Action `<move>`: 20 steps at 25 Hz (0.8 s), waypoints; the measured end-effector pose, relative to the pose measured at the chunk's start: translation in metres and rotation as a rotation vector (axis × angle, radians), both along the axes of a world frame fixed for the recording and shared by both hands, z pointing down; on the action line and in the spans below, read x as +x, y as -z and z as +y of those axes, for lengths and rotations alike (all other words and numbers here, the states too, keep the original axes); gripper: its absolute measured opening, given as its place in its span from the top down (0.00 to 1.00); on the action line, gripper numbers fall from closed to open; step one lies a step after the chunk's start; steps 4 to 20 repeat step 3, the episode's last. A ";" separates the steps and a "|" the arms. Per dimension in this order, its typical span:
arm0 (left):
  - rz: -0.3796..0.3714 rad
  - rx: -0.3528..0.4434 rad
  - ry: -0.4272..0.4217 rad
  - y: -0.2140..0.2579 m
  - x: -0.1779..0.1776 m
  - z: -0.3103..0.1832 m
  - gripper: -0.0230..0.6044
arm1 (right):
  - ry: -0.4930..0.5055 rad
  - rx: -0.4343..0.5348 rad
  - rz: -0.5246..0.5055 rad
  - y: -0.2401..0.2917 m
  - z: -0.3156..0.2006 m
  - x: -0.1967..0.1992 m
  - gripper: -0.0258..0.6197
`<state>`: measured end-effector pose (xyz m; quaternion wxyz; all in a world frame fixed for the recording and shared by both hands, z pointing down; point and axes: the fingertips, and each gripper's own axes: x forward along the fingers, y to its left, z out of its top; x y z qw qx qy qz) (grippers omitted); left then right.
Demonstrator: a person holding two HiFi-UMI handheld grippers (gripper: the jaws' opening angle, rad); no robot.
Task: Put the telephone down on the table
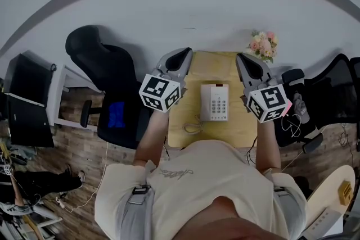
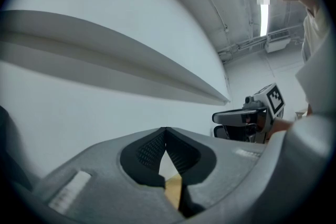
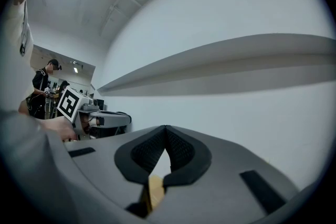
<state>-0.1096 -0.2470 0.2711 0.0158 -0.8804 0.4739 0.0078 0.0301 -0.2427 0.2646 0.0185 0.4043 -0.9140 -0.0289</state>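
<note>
A white desk telephone point(image 1: 215, 102) lies on the small wooden table point(image 1: 209, 67), its handset in the cradle and its coiled cord point(image 1: 193, 127) trailing off the near left corner. My left gripper point(image 1: 184, 54) hovers over the table's left edge, shut and holding nothing. My right gripper point(image 1: 246, 58) hovers over the right edge, likewise shut and holding nothing. In the left gripper view the jaws point(image 2: 166, 132) meet tip to tip before a pale wall, with the right gripper point(image 2: 252, 115) off to the side. The right gripper view shows its own jaws point(image 3: 166, 131) touching, and the left gripper point(image 3: 89, 113) beyond.
A black office chair point(image 1: 107, 67) stands left of the table and another dark chair point(image 1: 332, 87) to its right. A pot of pink flowers point(image 1: 264, 45) sits at the table's far right corner. A white wall with a grey stripe lies straight ahead.
</note>
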 end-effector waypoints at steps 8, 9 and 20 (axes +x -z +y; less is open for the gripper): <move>0.011 0.004 -0.002 -0.001 0.001 -0.005 0.94 | -0.004 0.001 -0.007 -0.002 -0.004 0.003 0.96; 0.011 0.004 -0.002 -0.001 0.001 -0.005 0.94 | -0.004 0.001 -0.007 -0.002 -0.004 0.003 0.96; 0.011 0.004 -0.002 -0.001 0.001 -0.005 0.94 | -0.004 0.001 -0.007 -0.002 -0.004 0.003 0.96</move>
